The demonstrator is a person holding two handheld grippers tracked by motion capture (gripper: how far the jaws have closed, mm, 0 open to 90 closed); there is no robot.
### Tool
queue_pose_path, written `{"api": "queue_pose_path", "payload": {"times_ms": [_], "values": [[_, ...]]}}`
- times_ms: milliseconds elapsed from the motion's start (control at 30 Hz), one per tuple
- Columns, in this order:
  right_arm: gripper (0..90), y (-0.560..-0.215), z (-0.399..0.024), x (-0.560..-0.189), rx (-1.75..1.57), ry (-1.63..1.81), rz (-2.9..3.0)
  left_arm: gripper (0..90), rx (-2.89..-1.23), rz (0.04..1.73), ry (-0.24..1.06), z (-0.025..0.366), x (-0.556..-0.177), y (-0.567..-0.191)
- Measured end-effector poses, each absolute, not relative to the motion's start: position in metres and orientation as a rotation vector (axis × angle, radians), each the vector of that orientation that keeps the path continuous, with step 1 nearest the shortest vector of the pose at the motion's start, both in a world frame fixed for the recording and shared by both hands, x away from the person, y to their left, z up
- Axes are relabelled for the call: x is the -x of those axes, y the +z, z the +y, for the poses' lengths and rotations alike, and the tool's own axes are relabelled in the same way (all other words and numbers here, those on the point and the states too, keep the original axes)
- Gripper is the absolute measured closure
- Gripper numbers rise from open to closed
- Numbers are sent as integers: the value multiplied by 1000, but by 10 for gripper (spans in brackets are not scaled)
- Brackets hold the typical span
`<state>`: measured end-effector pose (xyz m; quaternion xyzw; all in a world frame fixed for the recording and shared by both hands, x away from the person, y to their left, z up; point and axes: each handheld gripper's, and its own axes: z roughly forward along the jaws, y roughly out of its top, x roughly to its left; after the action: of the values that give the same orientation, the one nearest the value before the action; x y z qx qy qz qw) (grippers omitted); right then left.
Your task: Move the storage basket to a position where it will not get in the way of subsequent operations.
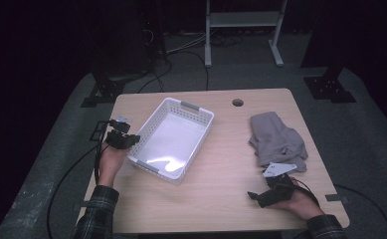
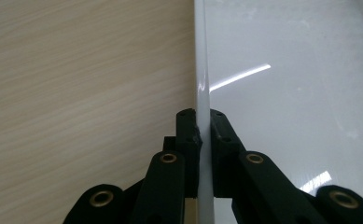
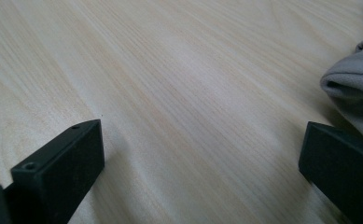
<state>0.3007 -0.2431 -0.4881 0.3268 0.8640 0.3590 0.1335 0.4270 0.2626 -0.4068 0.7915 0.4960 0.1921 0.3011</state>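
The table [image 1: 216, 199] carries a basket [image 1: 153, 121] on its left half and a cloth [image 1: 276, 139] near its right edge, the two well apart. The basket lies at an angle to the table edges, one corner toward the far edge, another toward the left edge. The left gripper [image 1: 129, 141] sits at the basket's left wall, its jaws closed on that wall. The right gripper [image 1: 258, 197] rests at the near right corner, just before the cloth.

basket [image 1: 199, 130] white; cloth [image 1: 275, 139] grey; table [image 1: 231, 174] light wood grain; grippers black; sleeves plaid
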Motion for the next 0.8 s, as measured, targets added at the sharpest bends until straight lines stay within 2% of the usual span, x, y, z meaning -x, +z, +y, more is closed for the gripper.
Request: {"api": "queue_pose_path", "payload": {"times_ms": [367,800], "values": [[0,-488,-243,-301,-959,1040,2498,848,-2031,1400,555,301,-434,-408],[0,-488,-243,-301,-962,1039,2495,847,-1981,1470,586,326,-432,-409]]}}
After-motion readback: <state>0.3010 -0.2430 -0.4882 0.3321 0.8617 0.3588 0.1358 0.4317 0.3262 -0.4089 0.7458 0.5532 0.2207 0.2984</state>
